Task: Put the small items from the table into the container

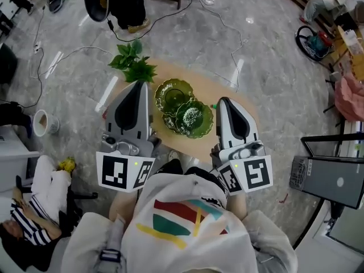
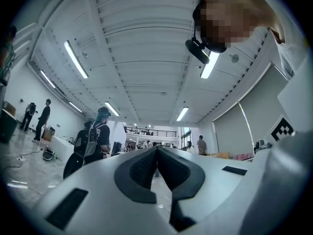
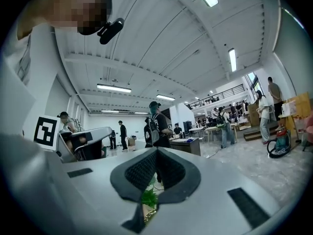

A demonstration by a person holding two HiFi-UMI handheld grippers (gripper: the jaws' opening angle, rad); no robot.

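Both tongs are closed on nothing. My left gripper (image 1: pixel 138 84) has its pads pressed together with only the room beyond them, and my right gripper (image 1: pixel 223 101) is pinched shut the same way, empty. Between the two lie two overlapping green glass dishes (image 1: pixel 173 94) on the small wooden table (image 1: pixel 196 78); I take them for the container. Just left of the right gripper's tip sits a small green item (image 1: pixel 214 106), on the tabletop and not in a dish. A leafy plant (image 1: pixel 132 63) stands just beyond the left gripper's tip. I can't make out anything inside the dishes, so I judge the job hardly begun. At least that green piece is left to pick up, and other items may be hidden beneath the tongs.
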